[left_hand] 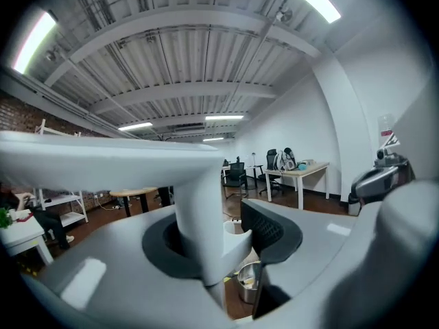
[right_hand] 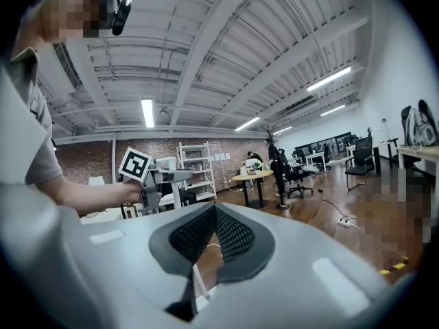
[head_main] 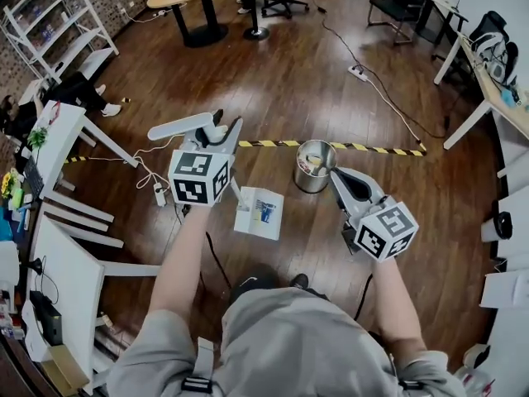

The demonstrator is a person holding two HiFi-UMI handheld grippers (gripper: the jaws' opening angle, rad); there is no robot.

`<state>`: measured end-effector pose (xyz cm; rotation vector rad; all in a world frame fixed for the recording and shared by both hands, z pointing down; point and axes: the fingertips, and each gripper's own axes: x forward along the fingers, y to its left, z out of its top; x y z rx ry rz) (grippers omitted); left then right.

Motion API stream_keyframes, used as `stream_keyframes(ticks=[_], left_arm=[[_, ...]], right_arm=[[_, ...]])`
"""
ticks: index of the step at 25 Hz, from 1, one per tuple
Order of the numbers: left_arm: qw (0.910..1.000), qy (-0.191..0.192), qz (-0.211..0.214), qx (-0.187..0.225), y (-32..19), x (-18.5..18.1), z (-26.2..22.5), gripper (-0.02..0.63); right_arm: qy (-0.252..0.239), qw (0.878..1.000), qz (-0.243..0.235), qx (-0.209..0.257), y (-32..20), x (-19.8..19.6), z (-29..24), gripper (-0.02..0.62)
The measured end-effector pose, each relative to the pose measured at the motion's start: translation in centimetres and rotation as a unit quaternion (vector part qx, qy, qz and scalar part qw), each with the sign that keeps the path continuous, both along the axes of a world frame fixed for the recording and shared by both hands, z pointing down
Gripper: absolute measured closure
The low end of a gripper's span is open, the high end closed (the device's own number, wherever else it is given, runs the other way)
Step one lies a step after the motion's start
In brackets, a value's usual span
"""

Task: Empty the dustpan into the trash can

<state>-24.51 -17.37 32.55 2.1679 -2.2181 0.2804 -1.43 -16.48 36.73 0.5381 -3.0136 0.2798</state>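
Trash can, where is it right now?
In the head view the trash can stands on the wood floor near centre, beside the yellow-black tape, just ahead of the right gripper.

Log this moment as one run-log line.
left gripper: shut on dustpan handle | right gripper: shut, empty | dustpan: holds paper, beside trash can, not over it | phase: not yet emptied
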Motion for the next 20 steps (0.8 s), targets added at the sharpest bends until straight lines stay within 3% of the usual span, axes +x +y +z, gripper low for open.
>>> stream_keyframes(ticks=[4,10,20], left_arm=[[0.9990,-0.001,0.032,0.030,-4.7,1.2,-5.3,0.434],[0.9948,0.004,0.069,0.075,-13.2,0.9,-11.0,0.437],[0.9841,0.025,0.165,0.061,-26.4,2.2,-9.2,0.443]], right_arm=[[-0.009,1.000,0.027,0.002,-3.7,1.3,-0.8,0.595],[-0.001,0.998,0.066,0.024,-9.9,0.1,-2.2,0.595],[0.006,0.987,0.153,0.039,-18.3,-1.5,-4.0,0.595]])
